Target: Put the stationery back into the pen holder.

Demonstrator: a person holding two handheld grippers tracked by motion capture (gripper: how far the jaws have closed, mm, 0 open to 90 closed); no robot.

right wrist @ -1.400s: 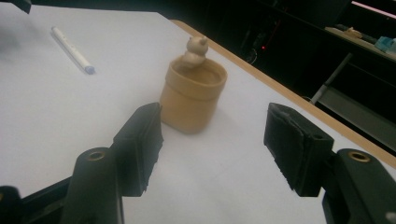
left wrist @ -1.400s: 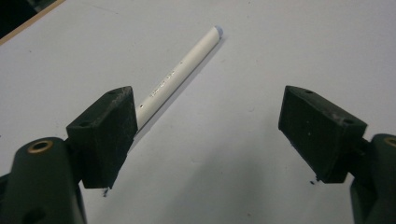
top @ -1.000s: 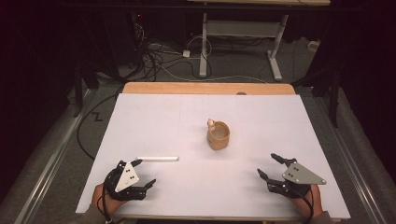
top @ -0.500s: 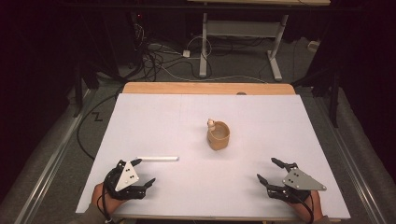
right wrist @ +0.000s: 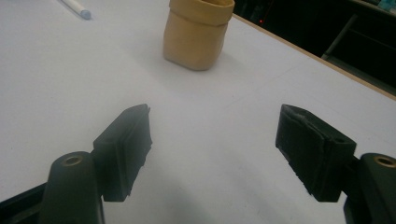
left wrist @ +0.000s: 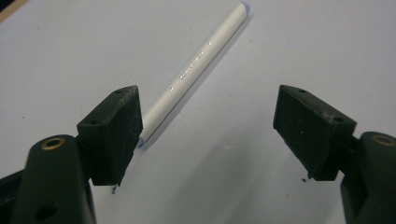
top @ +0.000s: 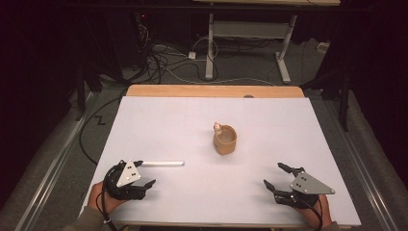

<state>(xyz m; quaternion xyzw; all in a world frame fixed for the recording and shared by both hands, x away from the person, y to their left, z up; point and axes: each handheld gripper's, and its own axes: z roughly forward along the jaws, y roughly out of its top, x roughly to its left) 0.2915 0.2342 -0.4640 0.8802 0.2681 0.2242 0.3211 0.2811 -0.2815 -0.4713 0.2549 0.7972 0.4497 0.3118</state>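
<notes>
White table (top: 159,120) roomy; left claw (left wrist: 205,126) spread, narrowing, pen (left wrist: 196,67) at pad; right claw (right wrist: 215,149) spread.

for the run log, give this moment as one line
left tool: open, jaws just closing, beside pen | right tool: open, empty | cup: upright
</notes>
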